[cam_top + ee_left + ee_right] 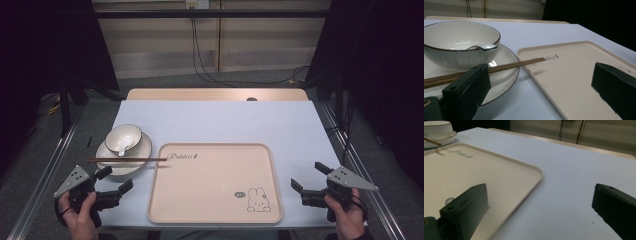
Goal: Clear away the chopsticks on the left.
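at six o'clock the left gripper (114, 181) and right gripper (308, 179) hover spread wide and empty on either side of the bare tray (215, 210). beyond, at ten o'clock, the bowl (123, 139) with its spoon (121, 147) sits on the plate (141, 157), chopsticks (127, 160) lying across plate rim and tray edge. nothing looks moved yet; any loading seems still to come.

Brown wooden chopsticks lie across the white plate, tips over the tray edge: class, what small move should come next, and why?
Probably ease the open left gripper forward to the brown wooden chopsticks; they lie nearest it, across the white plate.
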The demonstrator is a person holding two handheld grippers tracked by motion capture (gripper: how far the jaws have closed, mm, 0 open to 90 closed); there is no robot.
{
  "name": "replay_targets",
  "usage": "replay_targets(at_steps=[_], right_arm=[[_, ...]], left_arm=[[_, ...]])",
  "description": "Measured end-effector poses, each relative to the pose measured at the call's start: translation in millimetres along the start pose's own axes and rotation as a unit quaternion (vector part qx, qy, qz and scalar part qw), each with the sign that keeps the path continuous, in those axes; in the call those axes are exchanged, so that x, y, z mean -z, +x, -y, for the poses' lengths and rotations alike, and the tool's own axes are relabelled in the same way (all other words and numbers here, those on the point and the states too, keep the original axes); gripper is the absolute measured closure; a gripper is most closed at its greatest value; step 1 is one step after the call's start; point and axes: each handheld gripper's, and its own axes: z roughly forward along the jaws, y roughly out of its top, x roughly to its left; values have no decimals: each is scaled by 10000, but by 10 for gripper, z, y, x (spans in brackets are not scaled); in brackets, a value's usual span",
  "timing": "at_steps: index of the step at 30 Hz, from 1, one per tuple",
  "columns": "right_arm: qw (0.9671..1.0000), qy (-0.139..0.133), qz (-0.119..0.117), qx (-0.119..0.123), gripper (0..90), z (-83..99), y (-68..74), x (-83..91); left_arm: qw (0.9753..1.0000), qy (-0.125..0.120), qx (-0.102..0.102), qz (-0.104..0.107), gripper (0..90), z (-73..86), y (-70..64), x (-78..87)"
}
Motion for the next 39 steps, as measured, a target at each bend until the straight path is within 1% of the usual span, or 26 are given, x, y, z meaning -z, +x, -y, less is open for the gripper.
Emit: replay_targets(at_steps=[1,2,6,9,11,13,14,15,16,17,19,21,22,23,24,25,26,27,28,29,30,33,35,36,38,39], right_arm=[[10000,-39,23,-27,2,-3,4,2],[10000,-29,-25,-38,3,-3,2,7],[10000,0,-33,-91,4,8,-1,-1],[10000,12,-59,-59,2,4,4,4],[10000,19,-52,-56,2,7,8,-1],[9999,30,-80,-77,2,7,4,-8],[9999,25,-74,-80,3,6,3,-9],[9999,24,-67,-84,2,6,3,-9],[9999,23,-80,-69,3,7,1,-7],[9999,19,-89,-77,3,6,3,-6],[9999,15,-89,-61,3,4,2,-8],[9999,21,-82,-68,3,3,3,-9],[9999,20,-74,-68,3,3,2,-9],[9999,27,-75,-76,4,3,3,-9],[9999,33,-72,-79,4,4,3,-9],[10000,31,-56,-71,4,5,3,-11],[10000,28,-67,-66,4,5,3,-11],[10000,26,-64,-62,4,5,2,-11],[10000,31,-51,-63,4,5,4,-12],[10000,36,-62,-67,4,5,3,-12],[9999,35,-63,-72,4,5,1,-12],[10000,25,-55,-74,4,3,0,-9],[10000,23,-44,-56,5,3,2,-11],[10000,21,-53,-63,5,3,4,-10],[10000,15,-49,-62,6,3,4,-9],[10000,14,-51,-59,6,4,3,-11]], left_arm=[[10000,4,-10,18,19,0,-2,0],[10000,0,-7,36,19,-1,-6,-1],[10000,33,-33,58,19,-7,-10,-3],[9998,72,-117,134,19,-13,-24,-8],[9997,78,-113,189,19,-19,-24,-12],[9997,72,-130,185,22,-23,-23,-14],[9997,39,-230,107,25,-42,-25,-9],[9997,39,-230,107,26,-42,-25,-9],[9992,83,-373,117,28,-67,-17,7],[9990,121,-409,120,32,-75,-17,14],[9990,156,-395,152,32,-88,0,25],[9986,205,-393,277,47,-99,27,35],[9986,221,-406,242,46,-106,38,39],[9984,283,-420,262,46,-116,60,51],[9981,316,-404,341,47,-131,83,58],[9977,346,-437,374,47,-149,102,67],[9969,424,-471,473,50,-167,124,77],[9963,488,-505,501,54,-186,145,85],[9961,493,-568,452,55,-200,165,98],[9955,494,-572,567,70,-208,184,106],[9944,586,-631,617,110,-220,208,119],[9929,677,-644,730,105,-223,260,120],[9905,728,-694,934,97,-226,325,115],[9903,770,-698,925,98,-232,347,108],[9872,900,-827,1020,97,-254,404,91],[9863,937,-868,1043,101,-265,435,79]])
